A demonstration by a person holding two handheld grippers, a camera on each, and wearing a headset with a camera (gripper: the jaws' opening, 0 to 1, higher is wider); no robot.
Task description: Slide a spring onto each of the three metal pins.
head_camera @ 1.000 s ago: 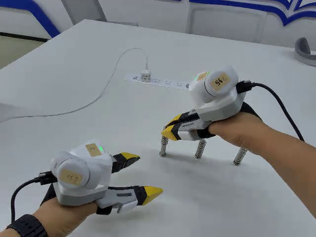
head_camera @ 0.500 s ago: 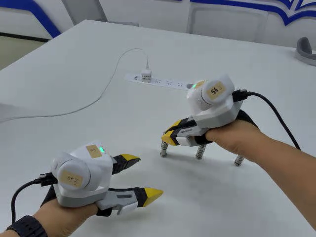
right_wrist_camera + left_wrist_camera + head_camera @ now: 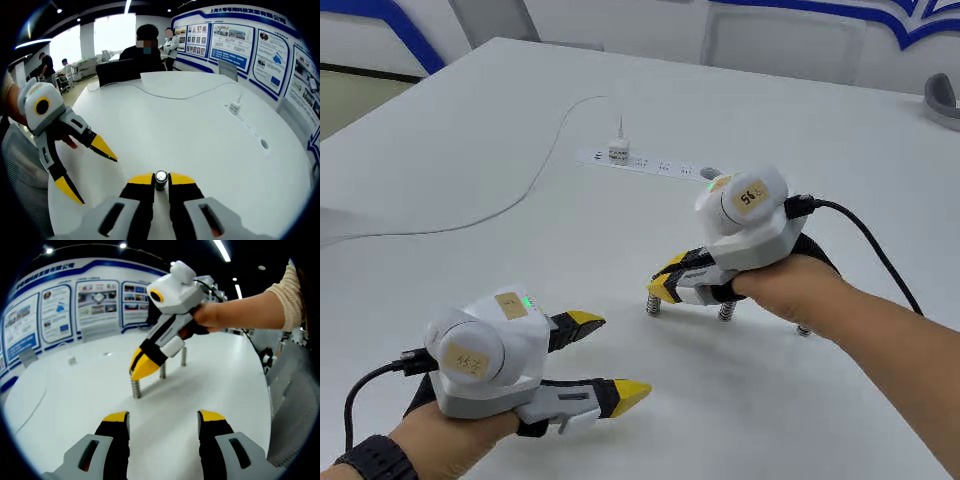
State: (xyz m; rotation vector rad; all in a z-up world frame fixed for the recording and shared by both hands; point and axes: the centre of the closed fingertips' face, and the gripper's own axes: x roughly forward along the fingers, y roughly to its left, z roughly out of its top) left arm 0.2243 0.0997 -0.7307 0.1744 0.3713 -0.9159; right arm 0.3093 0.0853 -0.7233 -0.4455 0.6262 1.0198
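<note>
The right gripper [image 3: 665,288], right of centre in the head view, has its yellow-tipped jaws pinched on the top of the leftmost pin [image 3: 653,304]. In the right gripper view that pin's round metal head [image 3: 161,176] sits between the tips at bottom centre. Two more pins [image 3: 726,311] [image 3: 803,329] stand in a row to its right, and all three carry springs [image 3: 135,389]. The left gripper [image 3: 610,357], lower left, hovers with its jaws wide apart and holds nothing.

The white table [image 3: 470,150] is broad and smooth. A white power strip [image 3: 640,165] lies at upper centre with a plug [image 3: 618,150] in it, and its cable [image 3: 520,200] curves off to the left. Blue-trimmed poster boards [image 3: 100,300] line the wall, ceiling lights [image 3: 122,246] glow above, and people [image 3: 145,50] sit beyond the table's far edge.
</note>
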